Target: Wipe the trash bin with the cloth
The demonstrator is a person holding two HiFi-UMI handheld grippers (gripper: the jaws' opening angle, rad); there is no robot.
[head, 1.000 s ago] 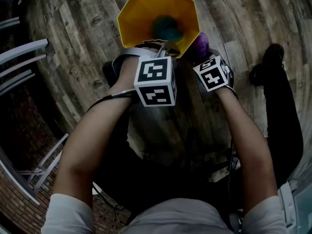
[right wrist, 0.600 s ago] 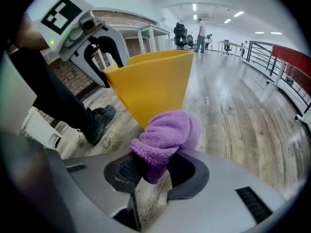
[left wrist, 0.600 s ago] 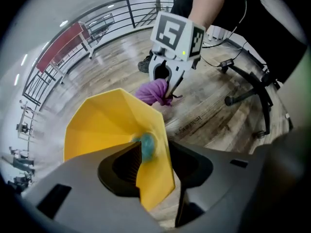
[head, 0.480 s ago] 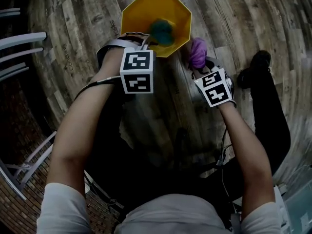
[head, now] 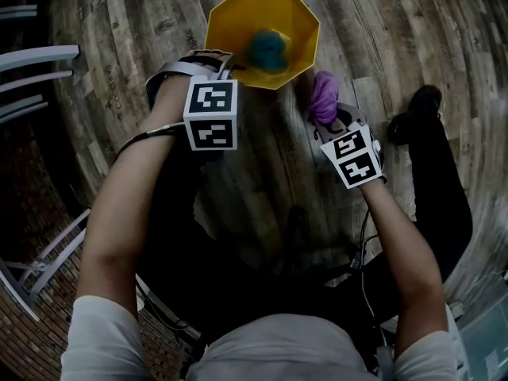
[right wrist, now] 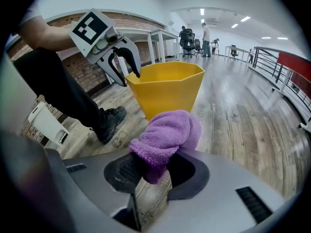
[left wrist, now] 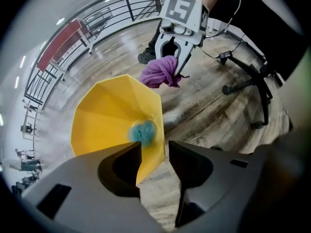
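The yellow trash bin [head: 230,26] stands upright on the plank floor [head: 397,22], out in front of the person, with a blurred teal lump [head: 268,48] in its bottom that I can't identify. It looks like thin, smooth plastic: light, stiff at its faceted walls, and likely to skid or tip when rubbed. I'd steady it by the rim. The purple cloth [head: 323,95] hangs just right of the bin, clear of its wall. It is soft and fluffy, and bunched into a lump. The right gripper [right wrist: 154,171] is clamped on the cloth's lower end, leaving the rounded top free as the wiping face. The left gripper [left wrist: 154,148] hovers at the near-left rim. Its jaws have just been opening and stand apart, pressing on nothing, with the rim showing in the gap.
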